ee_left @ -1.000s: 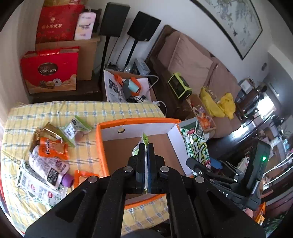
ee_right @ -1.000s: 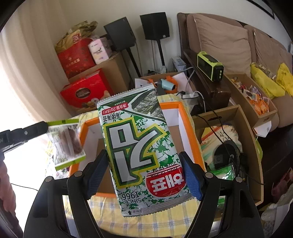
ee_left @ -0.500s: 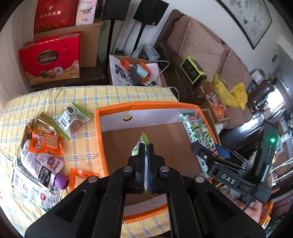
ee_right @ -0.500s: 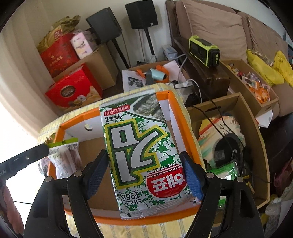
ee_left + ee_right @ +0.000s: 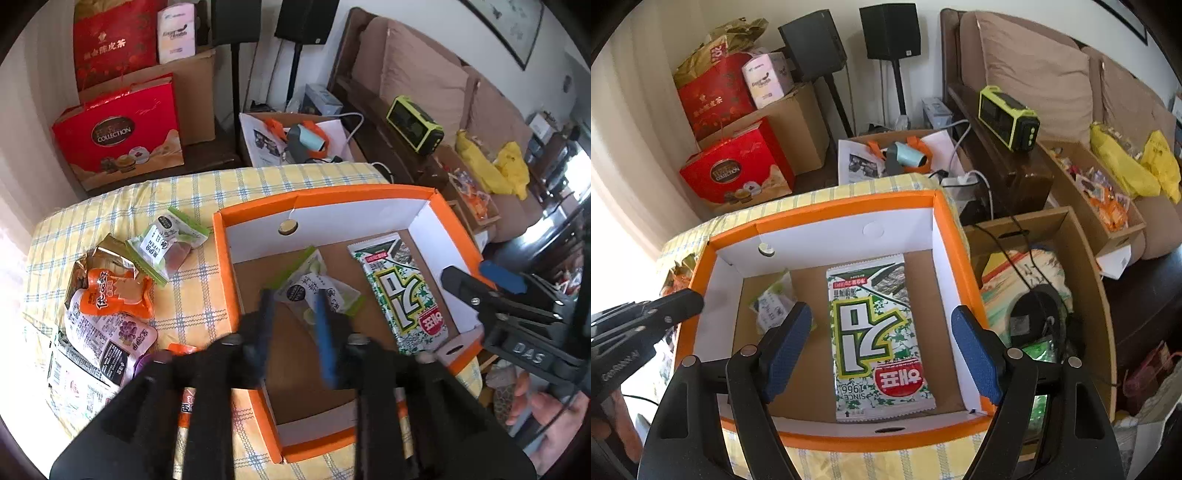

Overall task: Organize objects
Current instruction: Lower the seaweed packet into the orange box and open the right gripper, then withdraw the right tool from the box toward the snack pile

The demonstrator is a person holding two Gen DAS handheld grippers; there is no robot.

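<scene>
The seaweed packet (image 5: pixel 881 336) is lying flat mid-frame on the floor of the orange box (image 5: pixel 827 212), with the small green snack pouch (image 5: pixel 317 290) lying beside it. You are holding your right gripper (image 5: pixel 881 354) wide and empty above the packet, your left gripper (image 5: pixel 293 325) spread and empty over the pouch. More snack packs (image 5: pixel 110 295) are sitting at left frame on the checked tablecloth (image 5: pixel 207 184).

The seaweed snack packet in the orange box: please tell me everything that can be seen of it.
The seaweed snack packet is a long, flat foil-like pouch, printed green and white, with a large outlined Korean character, a red oval logo and "SINCE 1966" at its near end. Its short edges are serrated. It lies face up on the brown cardboard floor of the orange box, lengthwise from the far wall toward the near wall. Nothing grips it: the right gripper hangs open above it. A smaller green packet lies apart, to its left.
</scene>
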